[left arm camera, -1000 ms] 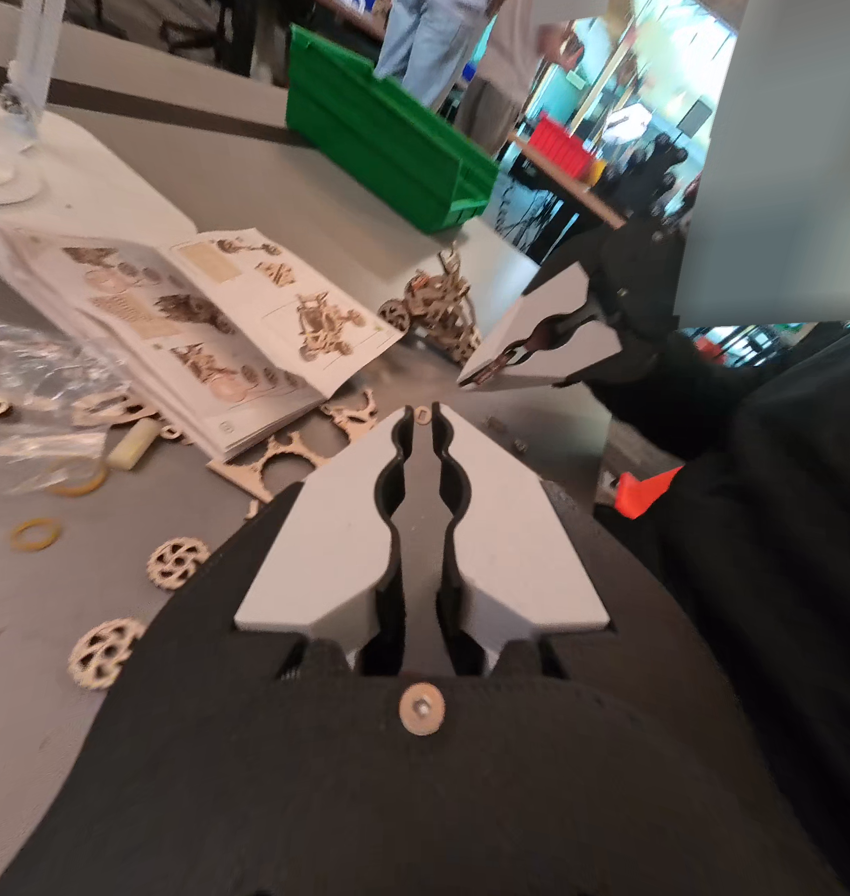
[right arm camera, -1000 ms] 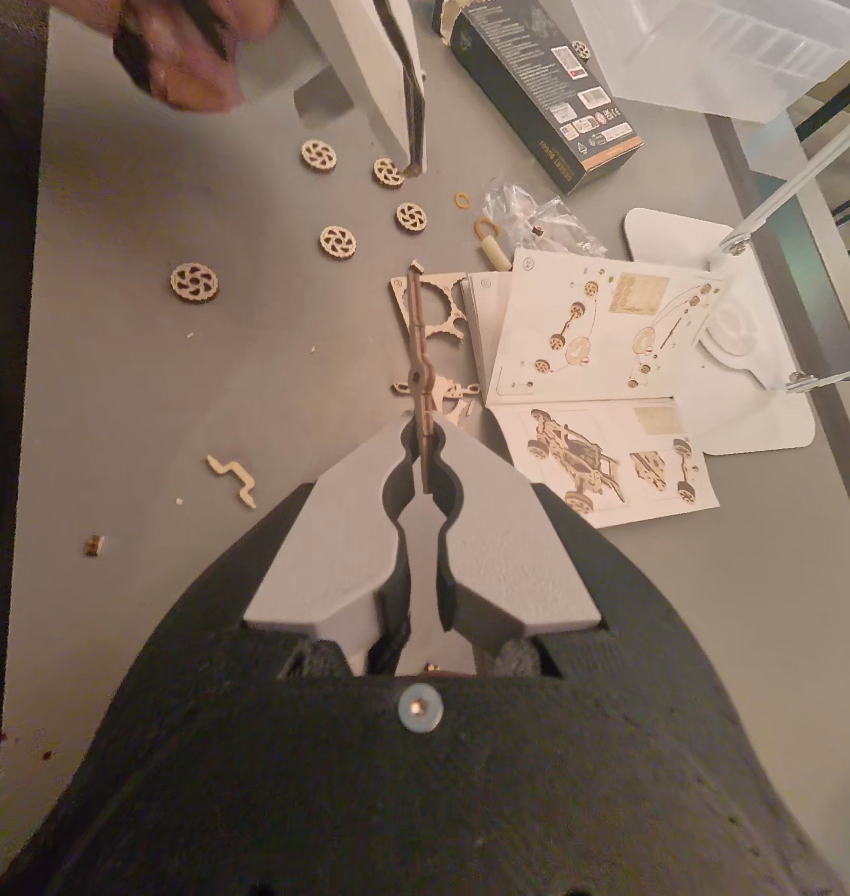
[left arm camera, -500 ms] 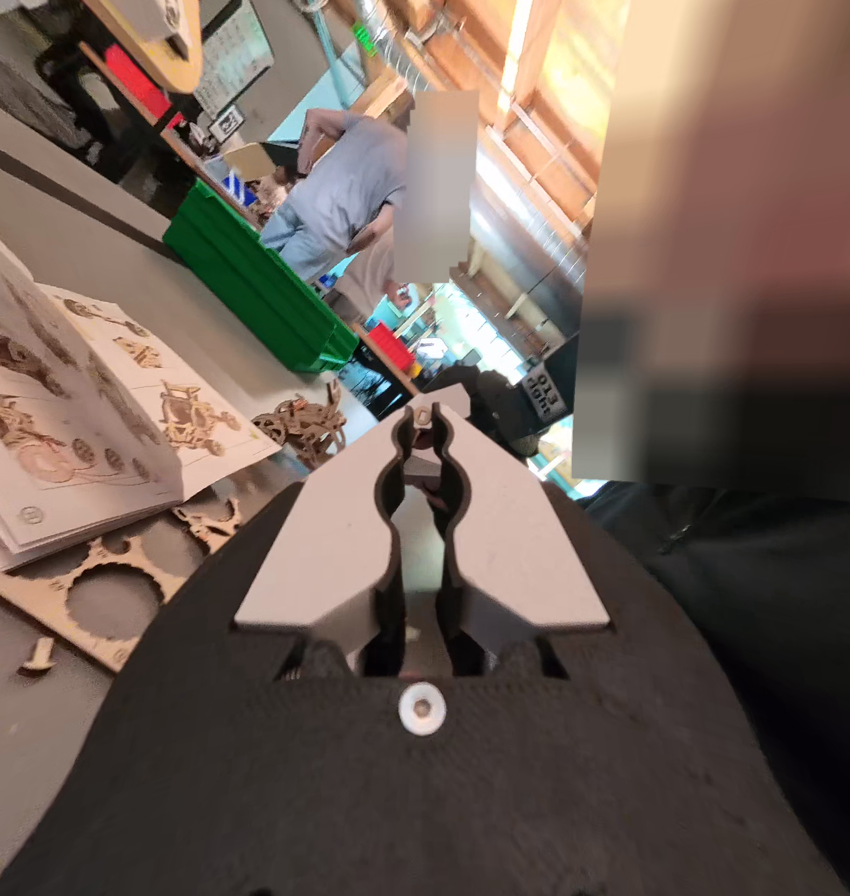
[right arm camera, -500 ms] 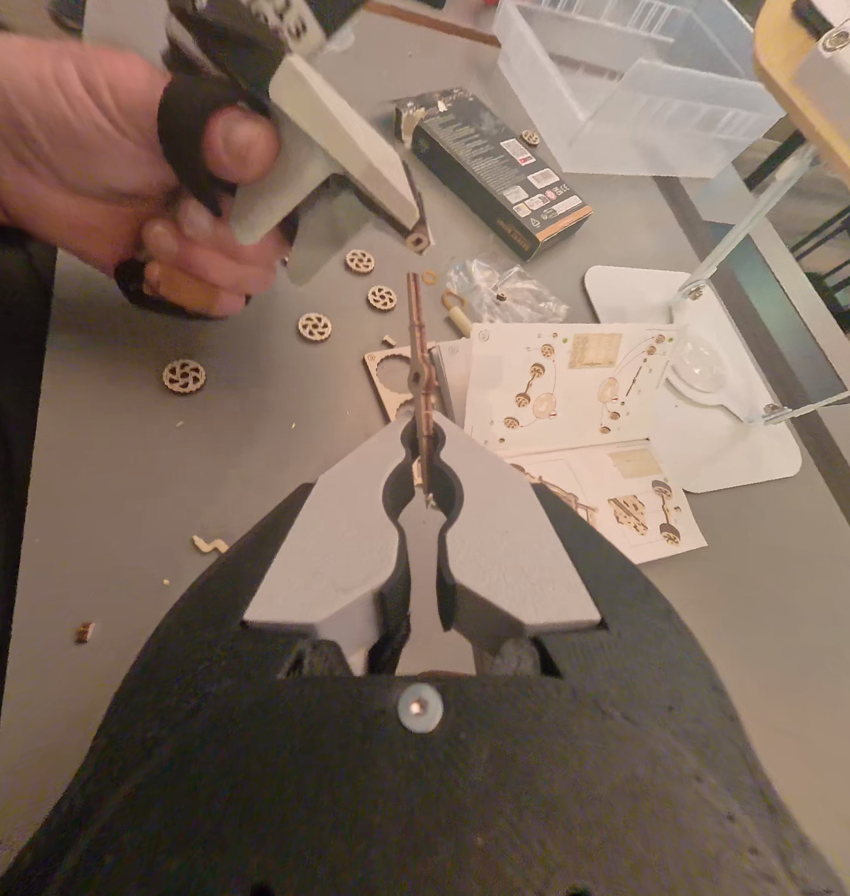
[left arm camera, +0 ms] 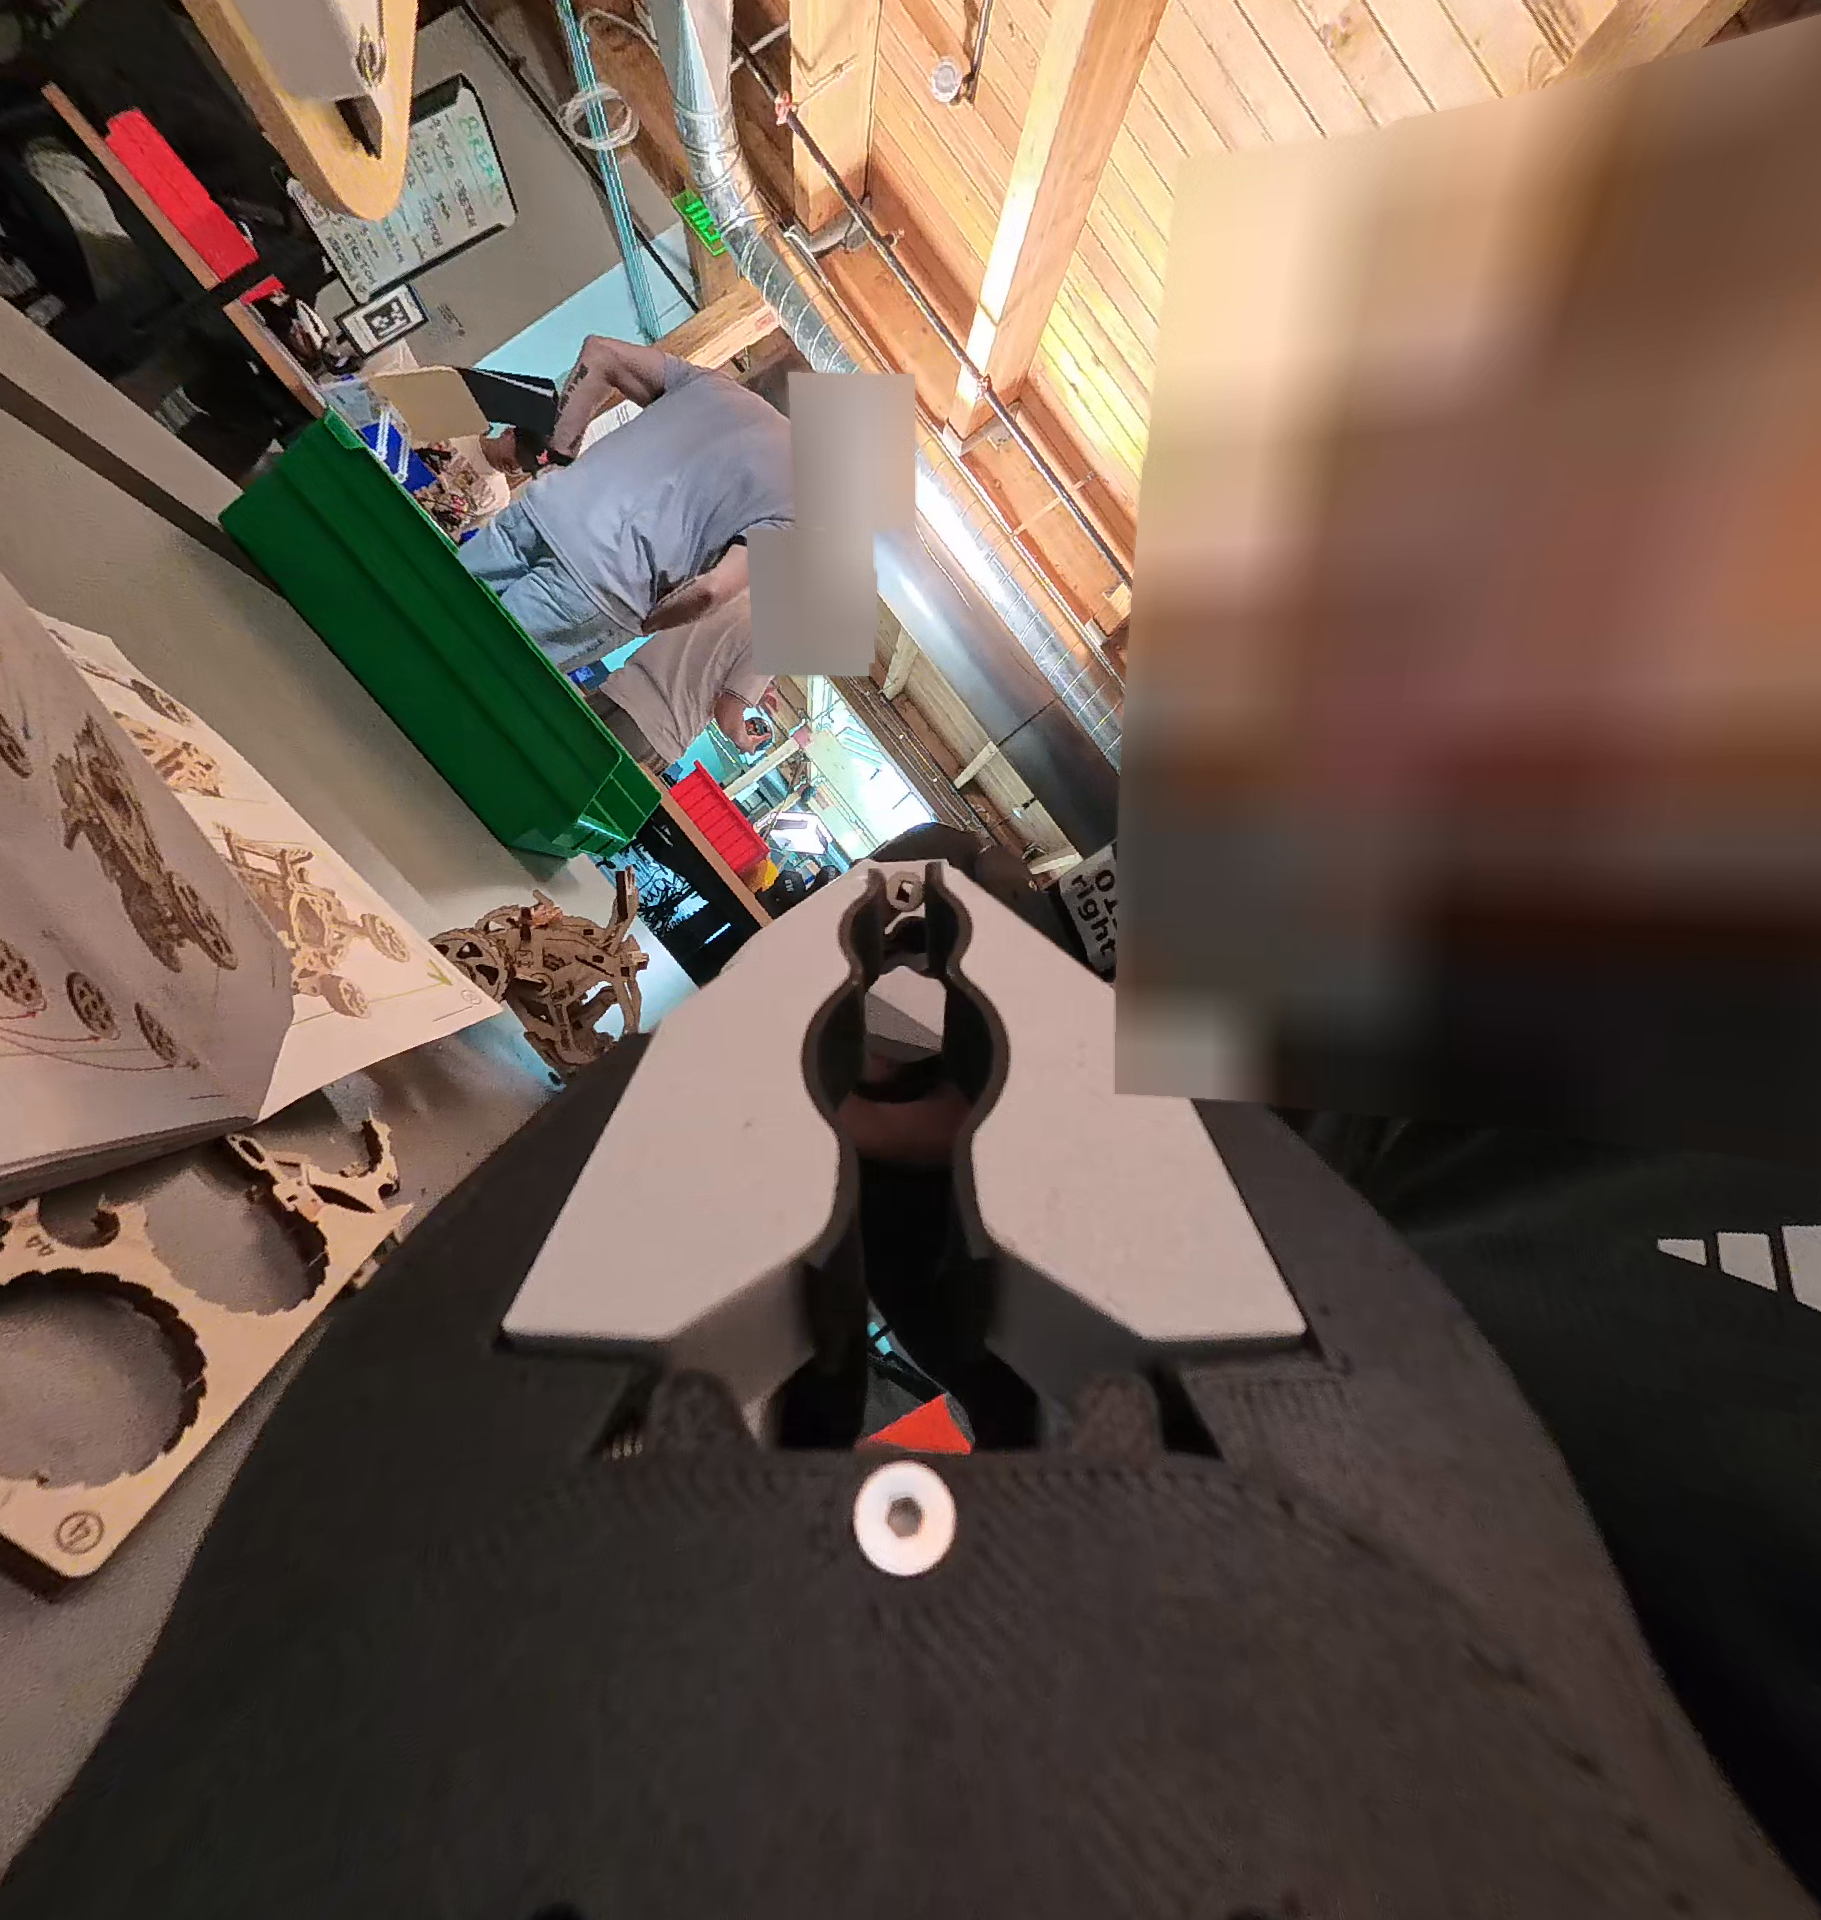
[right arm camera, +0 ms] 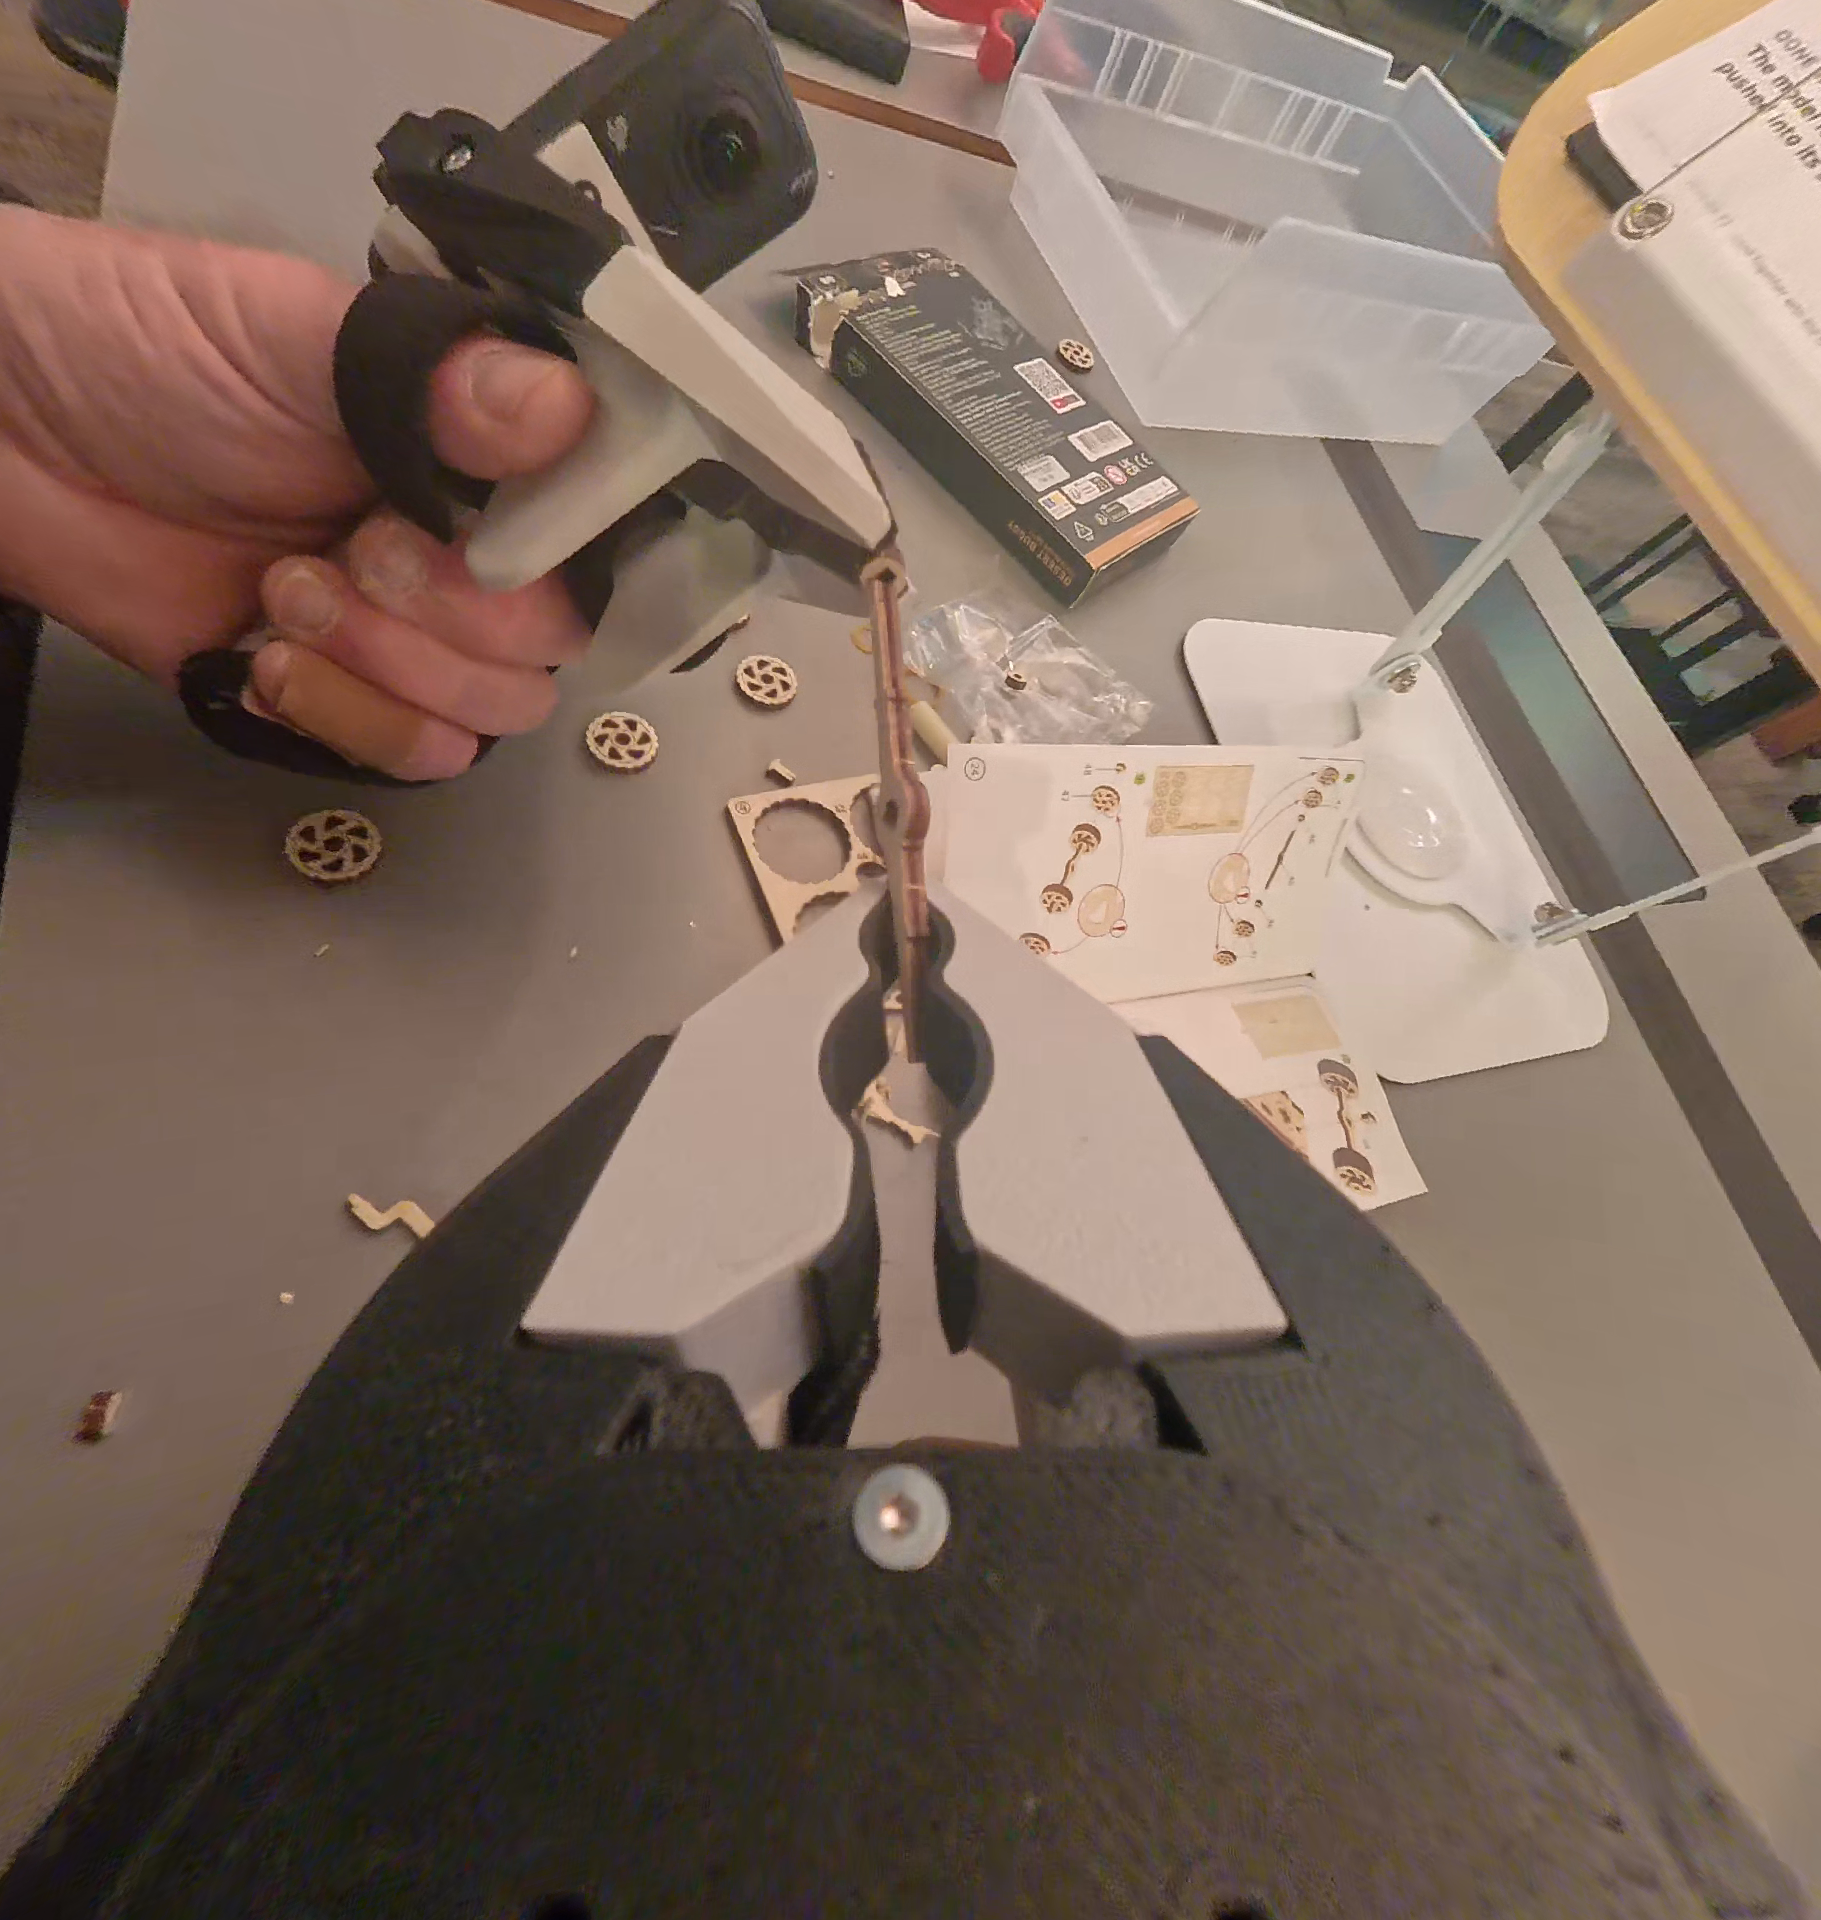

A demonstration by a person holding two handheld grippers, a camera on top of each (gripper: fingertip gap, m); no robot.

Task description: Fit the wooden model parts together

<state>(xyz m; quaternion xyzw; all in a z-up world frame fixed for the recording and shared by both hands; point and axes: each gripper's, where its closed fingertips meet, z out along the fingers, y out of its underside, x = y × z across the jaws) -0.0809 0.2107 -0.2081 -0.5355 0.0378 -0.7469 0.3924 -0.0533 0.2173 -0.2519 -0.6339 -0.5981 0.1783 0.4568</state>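
Observation:
In the right wrist view my right gripper (right arm camera: 908, 914) is shut on a long thin wooden strip (right arm camera: 898, 769), held edge-on and pointing away above the table. My left gripper (right arm camera: 878, 535), in a person's hand, comes in from the upper left. It is shut on a small wooden piece (right arm camera: 885, 574) that touches the strip's far end. In the left wrist view the left gripper (left arm camera: 903, 883) pinches that small piece with a square hole (left arm camera: 903, 891) at its tips. The right gripper shows dimly behind the gap.
Several wooden wheels (right arm camera: 622, 741) lie on the grey table (right arm camera: 210, 1039) beside a punched-out sheet (right arm camera: 802, 862), an open instruction booklet (right arm camera: 1145, 862), a black box (right arm camera: 999, 416), a plastic bag (right arm camera: 1020, 675) and a clear bin (right arm camera: 1270, 260). A part-built model (left arm camera: 553, 977) and green bin (left arm camera: 418, 634) stand farther off. There is about 5 cm between the tips of the two grippers.
My left gripper rose from the table by the wheels and brought its small piece to the strip's far end. My right gripper tilted up with the strip.

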